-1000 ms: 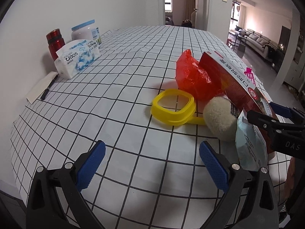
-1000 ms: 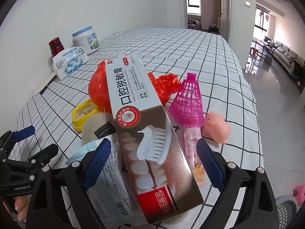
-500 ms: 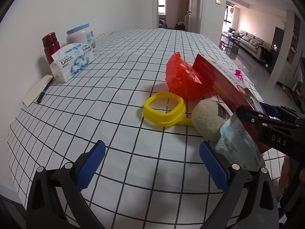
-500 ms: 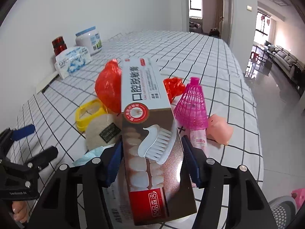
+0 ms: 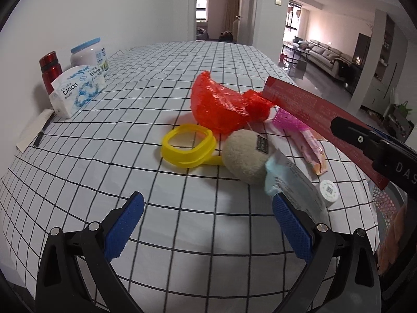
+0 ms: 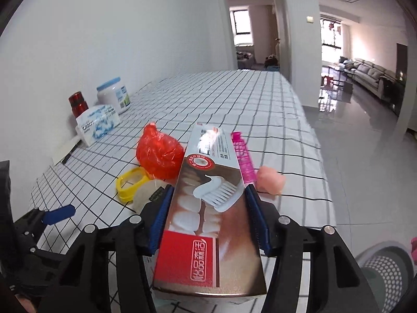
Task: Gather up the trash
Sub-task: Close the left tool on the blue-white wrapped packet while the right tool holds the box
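My right gripper is shut on a red and brown toothpaste box and holds it lifted above the checked table; the box also shows in the left wrist view. My left gripper is open and empty above the table's near edge. Ahead of it lie a crumpled red plastic bag, a yellow ring, a beige fuzzy ball, a light blue packet, a pink wrapper and a small white cap. A pink mesh cone and a pink lump lie beside the box.
At the wall stand a red bottle, a white jar with a blue lid and a tissue pack; a pen on paper lies nearby. A perforated bin sits off the table's right edge. The table stretches far back.
My right gripper has closed on the toothpaste box and lifted it off the pile. The wrapper and white cap beneath now show. My left gripper stayed open.
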### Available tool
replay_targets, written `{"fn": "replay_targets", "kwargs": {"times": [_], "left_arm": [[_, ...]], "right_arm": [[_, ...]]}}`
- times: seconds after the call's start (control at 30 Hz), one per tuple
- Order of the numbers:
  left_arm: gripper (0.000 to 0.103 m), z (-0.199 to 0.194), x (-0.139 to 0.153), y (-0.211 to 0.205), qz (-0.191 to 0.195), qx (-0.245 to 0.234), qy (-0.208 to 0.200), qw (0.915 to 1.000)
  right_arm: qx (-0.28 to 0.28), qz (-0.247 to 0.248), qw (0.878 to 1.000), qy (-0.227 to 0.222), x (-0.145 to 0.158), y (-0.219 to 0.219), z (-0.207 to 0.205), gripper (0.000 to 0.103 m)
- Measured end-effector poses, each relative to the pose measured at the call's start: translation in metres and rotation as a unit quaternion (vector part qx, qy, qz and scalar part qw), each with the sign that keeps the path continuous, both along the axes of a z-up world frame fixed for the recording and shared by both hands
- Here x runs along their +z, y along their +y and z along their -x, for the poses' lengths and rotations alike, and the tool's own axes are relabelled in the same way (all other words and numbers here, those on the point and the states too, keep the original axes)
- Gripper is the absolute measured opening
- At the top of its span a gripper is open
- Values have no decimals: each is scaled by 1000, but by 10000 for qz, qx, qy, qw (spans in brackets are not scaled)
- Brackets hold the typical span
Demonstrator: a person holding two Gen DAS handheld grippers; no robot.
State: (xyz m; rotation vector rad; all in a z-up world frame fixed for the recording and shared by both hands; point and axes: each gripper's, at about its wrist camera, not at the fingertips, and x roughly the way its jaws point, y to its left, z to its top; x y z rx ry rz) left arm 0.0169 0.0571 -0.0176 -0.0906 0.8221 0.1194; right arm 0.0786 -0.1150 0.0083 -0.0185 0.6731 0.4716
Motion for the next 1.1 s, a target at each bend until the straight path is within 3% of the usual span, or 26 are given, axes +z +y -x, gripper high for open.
{"fn": "replay_targets", "kwargs": {"times": [0.3, 0.57, 1.1], "left_arm": [[97, 3, -2, -24, 156, -248, 28, 9996], [97, -8, -8, -51, 261, -349, 88, 9990], [97, -46, -38, -83, 315, 21, 525, 9981]], "right_arm": [[-306, -246, 9990, -198, 14, -30, 27, 54], [-779, -83, 9959, -450, 19, -60, 55, 54], [-1451, -214, 9888, -291, -5, -103, 91, 54]]}}
